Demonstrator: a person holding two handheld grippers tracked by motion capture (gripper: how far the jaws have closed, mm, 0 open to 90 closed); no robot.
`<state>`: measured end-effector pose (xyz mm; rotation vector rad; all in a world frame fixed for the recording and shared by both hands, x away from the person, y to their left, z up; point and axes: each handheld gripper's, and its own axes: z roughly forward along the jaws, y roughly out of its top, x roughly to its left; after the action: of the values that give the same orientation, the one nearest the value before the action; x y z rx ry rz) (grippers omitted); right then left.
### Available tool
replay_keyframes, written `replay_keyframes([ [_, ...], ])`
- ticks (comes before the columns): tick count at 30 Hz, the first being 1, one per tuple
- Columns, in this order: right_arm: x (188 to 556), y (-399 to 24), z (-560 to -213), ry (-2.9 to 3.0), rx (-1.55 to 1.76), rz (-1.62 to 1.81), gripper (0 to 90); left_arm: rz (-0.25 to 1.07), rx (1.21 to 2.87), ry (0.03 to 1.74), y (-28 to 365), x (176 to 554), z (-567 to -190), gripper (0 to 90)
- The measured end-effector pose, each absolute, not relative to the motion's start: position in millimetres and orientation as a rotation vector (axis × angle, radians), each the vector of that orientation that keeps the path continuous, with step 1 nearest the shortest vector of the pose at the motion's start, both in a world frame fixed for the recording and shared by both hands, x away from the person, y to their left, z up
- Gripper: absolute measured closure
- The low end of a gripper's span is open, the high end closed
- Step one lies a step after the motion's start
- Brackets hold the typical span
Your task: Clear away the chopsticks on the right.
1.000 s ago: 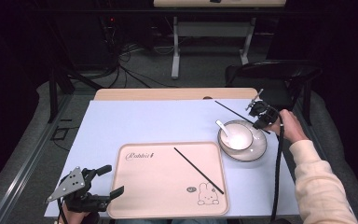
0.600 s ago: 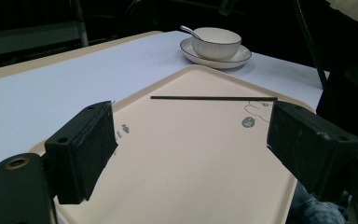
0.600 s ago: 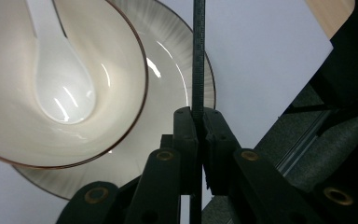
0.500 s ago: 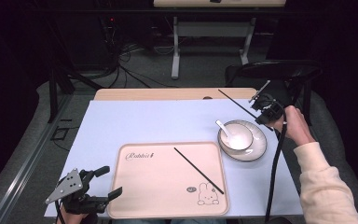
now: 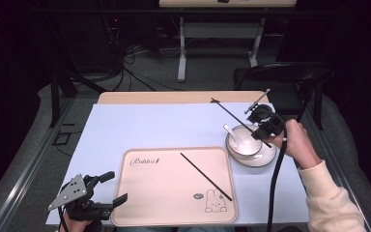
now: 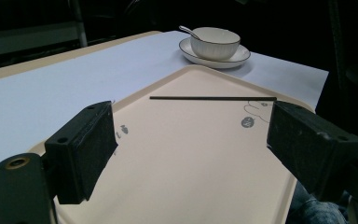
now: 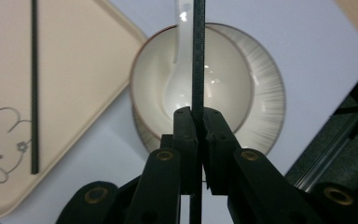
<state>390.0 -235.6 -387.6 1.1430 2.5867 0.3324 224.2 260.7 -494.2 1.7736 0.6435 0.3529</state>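
The right tongs are clenching a thin black chopstick and have been carrying it up off the pale blue surface: a second ago the stick was lying low beside the bowl, and now it is slanting in the air above the white ceramic bowl, its far tip pointing toward the back edge of the surface. In the right gripper view the stick is running straight up between the closed jaws, crossing over the bowl. Judging from this, the lift is done and the carry toward the tray is the likely next step, since the matching second black chopstick is already lying diagonally on the beige rectangular tray with a rabbit print. The bowl is sitting on a white saucer and is holding a white ceramic spoon, its handle leaning over the rim. The left tongs are resting released at the tray's near left corner, jaws wide apart and gripping nothing, just as they were earlier.
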Motion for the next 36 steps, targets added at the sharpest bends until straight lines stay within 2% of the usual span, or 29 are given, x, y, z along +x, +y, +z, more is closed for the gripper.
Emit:
replay_keyframes([
  [13,360,-180,-416,2.707,1.053,0.412,84.7,0.347,1.779,0.636,261,226,-494,15.4],
  [18,357,-160,-452,2.801,1.043,0.355,84.7,0.348,1.777,0.638,261,226,-494,15.4],
  [27,350,-152,-499,2.855,1.076,0.289,84.7,0.352,1.77,0.644,261,226,-494,15.4],
  [36,347,-144,-520,2.884,1.108,0.259,84.5,0.327,1.79,0.627,263,227,-493,15.4],
])
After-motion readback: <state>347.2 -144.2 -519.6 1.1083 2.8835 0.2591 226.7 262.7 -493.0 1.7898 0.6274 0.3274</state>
